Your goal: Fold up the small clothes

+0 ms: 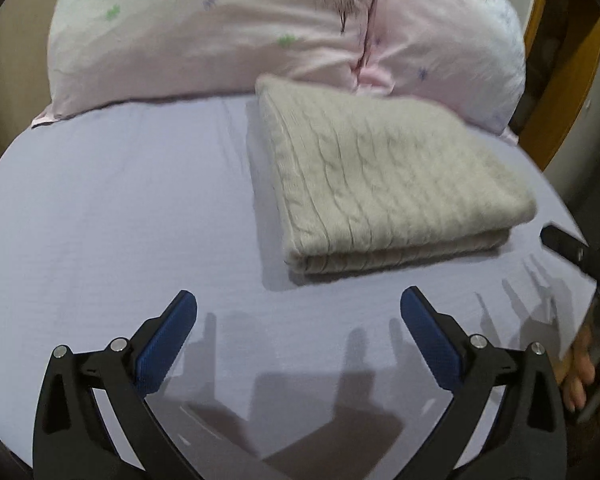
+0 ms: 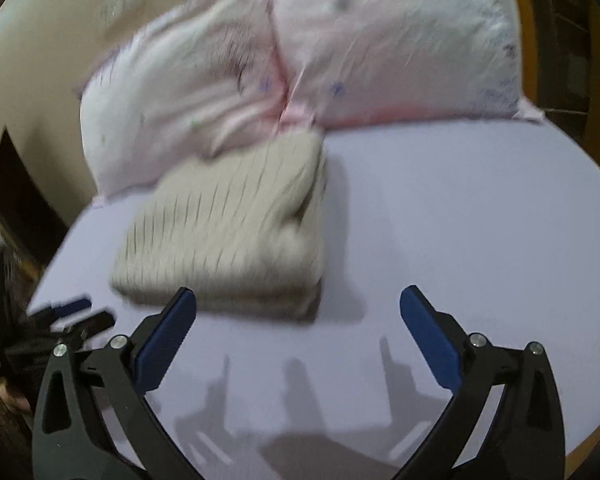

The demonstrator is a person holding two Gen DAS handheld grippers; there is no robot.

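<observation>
A beige cable-knit sweater (image 1: pixel 384 184) lies folded into a thick rectangle on the lilac bed sheet (image 1: pixel 112 208), close to the pillows. In the right wrist view the sweater (image 2: pixel 228 224) is blurred and sits left of centre. My left gripper (image 1: pixel 298 312) is open and empty, hovering over bare sheet just in front of the sweater's near edge. My right gripper (image 2: pixel 298 312) is open and empty, its left fingertip just in front of the sweater's near edge. The right gripper's finger shows at the right edge of the left wrist view (image 1: pixel 568 246).
A pink flowered pillow (image 1: pixel 228 28) lies behind the sweater, touching its far edge; it also shows in the right wrist view (image 2: pixel 340 52). A wooden bed frame (image 1: pixel 564 92) runs along the right. The left gripper shows at the left edge of the right wrist view (image 2: pixel 72 312).
</observation>
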